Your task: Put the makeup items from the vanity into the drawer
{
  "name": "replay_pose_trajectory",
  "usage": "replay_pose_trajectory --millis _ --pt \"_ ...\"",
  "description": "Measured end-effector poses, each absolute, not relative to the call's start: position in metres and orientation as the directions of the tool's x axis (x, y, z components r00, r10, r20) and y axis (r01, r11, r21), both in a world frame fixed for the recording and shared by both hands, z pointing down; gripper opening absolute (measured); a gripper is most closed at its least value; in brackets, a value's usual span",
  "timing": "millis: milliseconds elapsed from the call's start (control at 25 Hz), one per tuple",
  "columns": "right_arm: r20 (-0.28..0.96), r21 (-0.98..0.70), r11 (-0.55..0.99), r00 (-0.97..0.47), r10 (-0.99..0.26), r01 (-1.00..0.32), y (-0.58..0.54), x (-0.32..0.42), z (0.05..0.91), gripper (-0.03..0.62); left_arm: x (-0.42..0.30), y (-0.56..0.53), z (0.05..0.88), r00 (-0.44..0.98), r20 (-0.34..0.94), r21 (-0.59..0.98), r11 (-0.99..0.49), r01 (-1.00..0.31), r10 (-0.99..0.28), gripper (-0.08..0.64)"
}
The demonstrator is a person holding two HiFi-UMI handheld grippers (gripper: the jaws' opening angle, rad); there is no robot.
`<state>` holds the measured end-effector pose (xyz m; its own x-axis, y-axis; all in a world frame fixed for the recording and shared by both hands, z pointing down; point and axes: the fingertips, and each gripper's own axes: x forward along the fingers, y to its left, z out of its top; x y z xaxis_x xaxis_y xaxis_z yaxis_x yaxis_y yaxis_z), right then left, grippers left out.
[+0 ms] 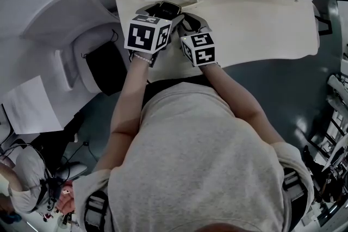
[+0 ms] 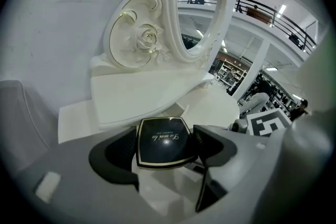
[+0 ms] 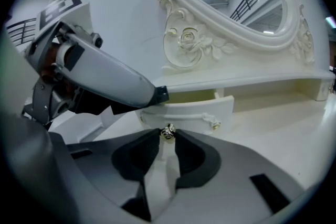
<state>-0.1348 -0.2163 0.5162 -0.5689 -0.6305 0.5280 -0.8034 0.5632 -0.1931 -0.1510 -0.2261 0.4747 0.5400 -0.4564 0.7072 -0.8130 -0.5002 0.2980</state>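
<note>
The left tool (image 2: pixel 165 132) clamps a glossy black square compact with gold trim (image 2: pixel 161 145), lower centre of frame, above the white desk (image 2: pixel 131 97). The right tool (image 3: pixel 168 139) pinches the small gold knob (image 3: pixel 168 131) of the partly open white drawer (image 3: pixel 194 110).

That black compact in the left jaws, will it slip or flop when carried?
Probably rigid: the compact has flat, crisp edges between the jaws. Its glossy face shows glare, so it may be slippery. Gripped only on two sides, it could pivot.
</note>
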Motion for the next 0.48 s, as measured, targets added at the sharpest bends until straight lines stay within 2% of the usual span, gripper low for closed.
replay_pose_trajectory --millis 480 --pt "0.528 -0.19 0.578 -0.579 -0.621 -0.794 -0.2113 -0.135 0.5159 0.101 -0.1406 -0.2296 0.4705 0.61 0.707 0.409 -0.498 -0.765 -0.358 0.342"
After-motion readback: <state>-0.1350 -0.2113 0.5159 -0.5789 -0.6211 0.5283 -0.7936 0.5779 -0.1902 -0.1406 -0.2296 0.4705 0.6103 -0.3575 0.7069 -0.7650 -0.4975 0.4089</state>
